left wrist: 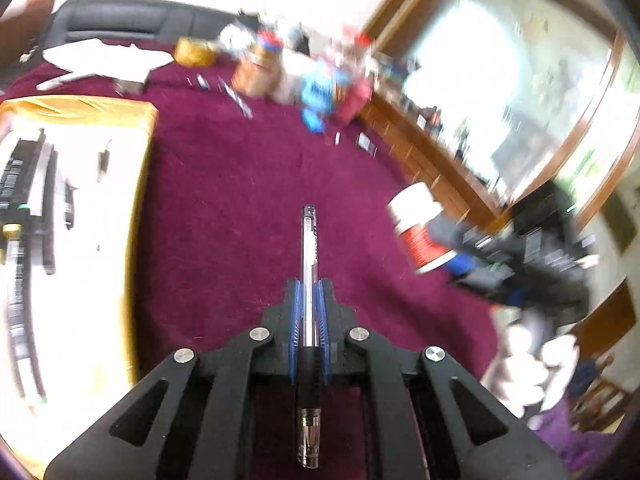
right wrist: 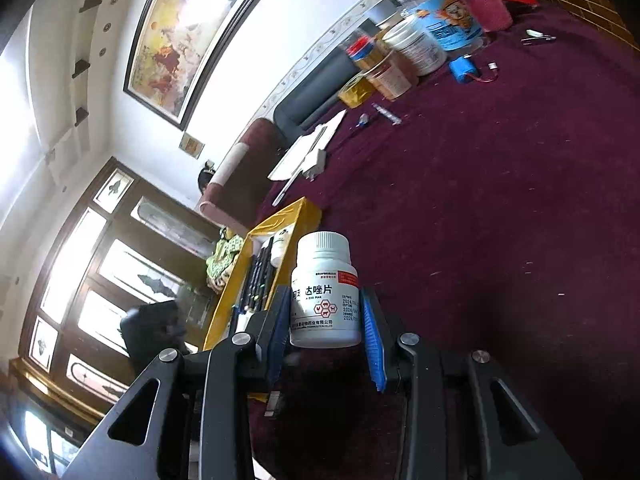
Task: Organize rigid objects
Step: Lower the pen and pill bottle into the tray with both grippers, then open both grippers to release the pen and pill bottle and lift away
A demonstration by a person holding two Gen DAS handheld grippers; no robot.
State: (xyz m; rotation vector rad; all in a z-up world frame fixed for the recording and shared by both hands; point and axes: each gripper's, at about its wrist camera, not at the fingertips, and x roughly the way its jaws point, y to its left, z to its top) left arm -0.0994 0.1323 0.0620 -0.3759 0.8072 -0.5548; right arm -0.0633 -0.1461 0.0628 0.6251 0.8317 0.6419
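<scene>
- Maroon tablecloth [left wrist: 248, 184]: the landmark; everything here sits on it or hangs over it.
- Yellow-rimmed tray [right wrist: 256, 264]: lies on the cloth's edge, with dark pens already lined up inside.
- White pill bottle [right wrist: 325, 292]: upright above the cloth just beside the tray, clamped at its label by the right gripper [right wrist: 326, 320]. It looks light and stiff, with slick plastic, so a mid-body squeeze suits it.
- Clear ballpoint pen [left wrist: 309, 280]: pinched lengthwise in the left gripper [left wrist: 309, 292], whose jaws are nearly shut, over the cloth's middle. It seems light, rigid and prone to roll; the barrel is the place to hold.
</scene>
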